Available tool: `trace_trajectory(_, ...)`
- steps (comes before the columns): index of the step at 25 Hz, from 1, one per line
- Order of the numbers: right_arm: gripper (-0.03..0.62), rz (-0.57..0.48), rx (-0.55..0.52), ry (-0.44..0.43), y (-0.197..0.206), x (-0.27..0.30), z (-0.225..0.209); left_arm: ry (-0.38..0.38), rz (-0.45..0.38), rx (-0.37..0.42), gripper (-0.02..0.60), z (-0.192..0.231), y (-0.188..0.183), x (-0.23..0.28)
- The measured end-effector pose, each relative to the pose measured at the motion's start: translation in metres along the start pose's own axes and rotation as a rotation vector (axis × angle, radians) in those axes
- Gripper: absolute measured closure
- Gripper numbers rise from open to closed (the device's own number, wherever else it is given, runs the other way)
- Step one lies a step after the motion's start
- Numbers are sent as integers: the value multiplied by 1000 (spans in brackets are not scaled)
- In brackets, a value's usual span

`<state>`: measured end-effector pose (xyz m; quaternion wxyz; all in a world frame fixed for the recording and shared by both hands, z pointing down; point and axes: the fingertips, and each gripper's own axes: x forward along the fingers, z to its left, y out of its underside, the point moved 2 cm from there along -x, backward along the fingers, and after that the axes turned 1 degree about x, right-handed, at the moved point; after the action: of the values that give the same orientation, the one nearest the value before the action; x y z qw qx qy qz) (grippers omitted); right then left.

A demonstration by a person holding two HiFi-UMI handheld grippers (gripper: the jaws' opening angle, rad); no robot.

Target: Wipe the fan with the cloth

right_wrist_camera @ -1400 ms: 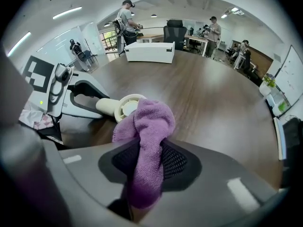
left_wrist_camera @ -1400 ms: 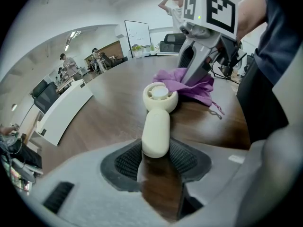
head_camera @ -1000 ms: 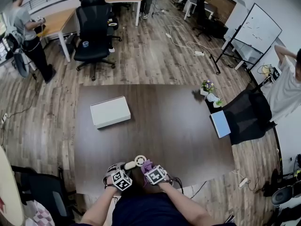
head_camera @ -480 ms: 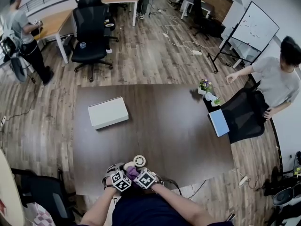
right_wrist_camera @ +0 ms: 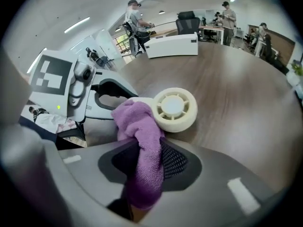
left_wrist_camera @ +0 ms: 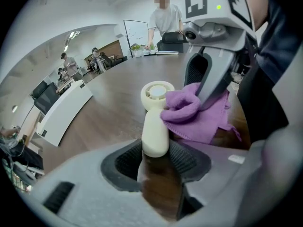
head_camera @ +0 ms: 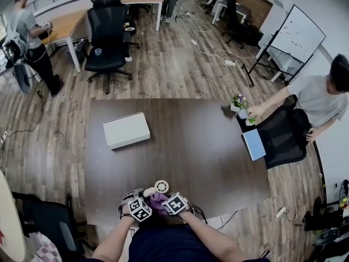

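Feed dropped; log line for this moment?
left gripper: grips fan by handle | right gripper: grips cloth | cloth against fan head

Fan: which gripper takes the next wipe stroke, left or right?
Right. The right gripper is shut on the purple cloth, which is bunched against the fan. The left gripper clamps the fan by its handle, steadying it, so it should probably just hold.

At the table's (head_camera: 207,146) near edge, cloth (head_camera: 158,201) apparently touches fan (head_camera: 162,186).
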<state>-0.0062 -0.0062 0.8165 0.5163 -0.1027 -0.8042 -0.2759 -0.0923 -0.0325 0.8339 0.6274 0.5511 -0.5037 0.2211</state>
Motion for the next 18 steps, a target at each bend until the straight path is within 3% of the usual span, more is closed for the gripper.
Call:
trace_trajectory(5,459,-36,160,55,12,-14,-39,0,-2,-1,402,0,1,1)
trace_trajectory(11,461,-119,306,192,8,-46,-102,-5,0,12,402,-2,-4,4)
trace_trajectory(18,459,-148,76,280,-64,-49,-113,8,13,29,402,-1,-3,0)
